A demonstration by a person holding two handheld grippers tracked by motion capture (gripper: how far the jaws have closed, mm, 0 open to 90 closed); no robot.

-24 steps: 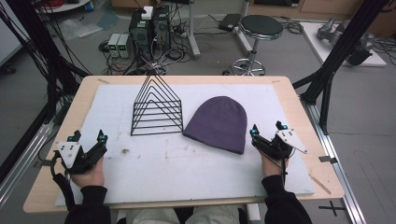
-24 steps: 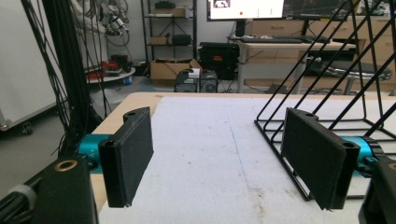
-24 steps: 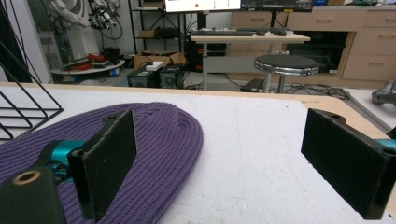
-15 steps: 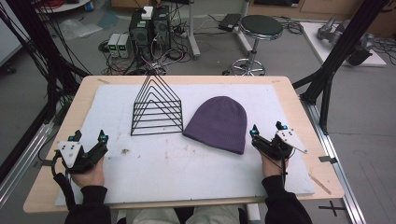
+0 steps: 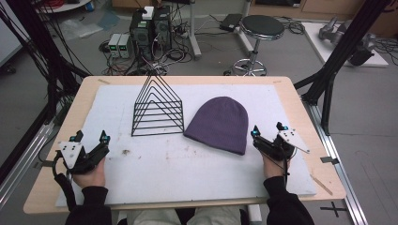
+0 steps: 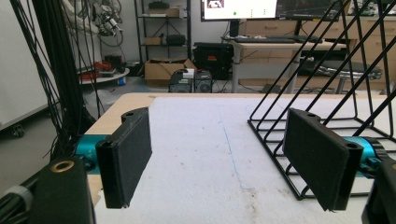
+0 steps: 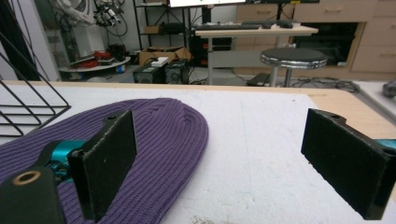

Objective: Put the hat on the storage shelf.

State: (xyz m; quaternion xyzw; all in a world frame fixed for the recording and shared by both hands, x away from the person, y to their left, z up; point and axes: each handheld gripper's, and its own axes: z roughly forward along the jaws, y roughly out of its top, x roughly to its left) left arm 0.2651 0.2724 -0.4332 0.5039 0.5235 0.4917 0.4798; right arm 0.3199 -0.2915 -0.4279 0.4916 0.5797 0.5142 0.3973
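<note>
Two grippers rest low on the white mat (image 5: 187,173) that covers the wooden table (image 5: 300,93), one near each bottom corner, both held by a person whose dark sleeves come in from the near edge.

Left gripper (image 5: 89,138): jaws stand wide apart, nothing between them. In the left gripper view the pads frame bare mat, with some faint brownish marks on it. Ahead of it and toward its right stands the black wire rack (image 5: 157,105), upright on its flat base, its triangular loops rising to a peak. The rack's near corner sits close past the right-hand jaw, apart from it. The path straight ahead of this gripper is bare mat up to the far table edge.

Right gripper (image 5: 267,131): jaws likewise spread wide and holding nothing. The purple knit beanie (image 5: 218,124) lies flat on the mat just beside this gripper, on its left. In the right gripper view the beanie (image 7: 159,140) runs under and behind the left-hand jaw; whether the jaw touches the knit I cannot tell. Bare mat lies between the pads and ahead of the right-hand jaw.

Beanie and rack lie side by side mid-table, the beanie's edge close to the rack's base.

Beyond the table: a round stool (image 5: 262,28) and computer boxes (image 5: 150,28) with cables on the floor.
</note>
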